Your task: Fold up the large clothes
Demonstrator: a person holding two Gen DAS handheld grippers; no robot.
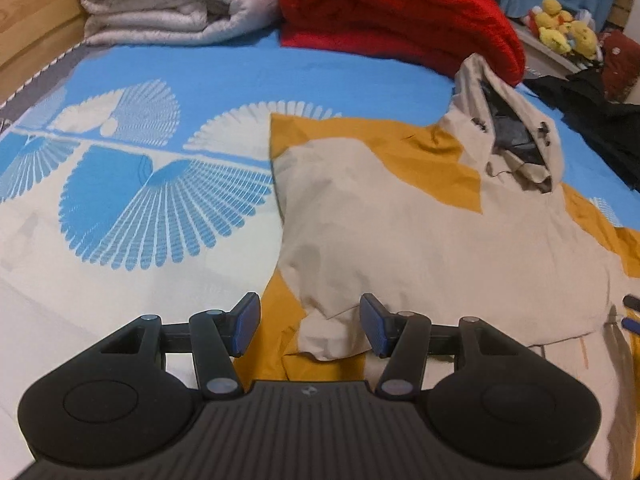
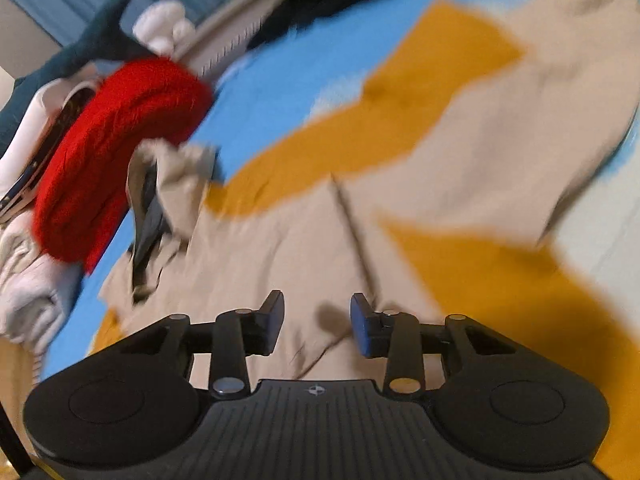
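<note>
In the left wrist view, a beige and mustard hooded jacket (image 1: 420,220) of thin, lightly creased fabric lies spread flat on a bed (image 1: 248,68). The bed's smooth cover is bright blue and cream, printed with fan-shaped feather patterns. The jacket's hood (image 1: 516,132), with a dark lining, points toward the far edge of the bed, where a thick red blanket (image 1: 400,12) lies rolled beside a folded fluffy white blanket (image 1: 168,4). A rumpled black garment (image 1: 600,108) lies at the bed's far right edge, and yellow plush toys (image 1: 564,28) sit on a shelf beyond it. The left gripper (image 1: 310,326) hangs over the bed's near edge, its blue-padded jaws apart. A beige sleeve cuff (image 1: 332,336) lies under the gap, and the pads press on nothing.

The right wrist view is tilted and smeared. The right gripper (image 2: 317,325) hovers over the beige body of the jacket (image 2: 280,256), its jaws parted with only flat fabric below them and nothing pinched. Mustard panels (image 2: 420,92) cross the beige in angular bands. The hood (image 2: 168,184) sits crumpled against the red blanket (image 2: 116,152) at the bed's (image 2: 288,72) far edge.
</note>
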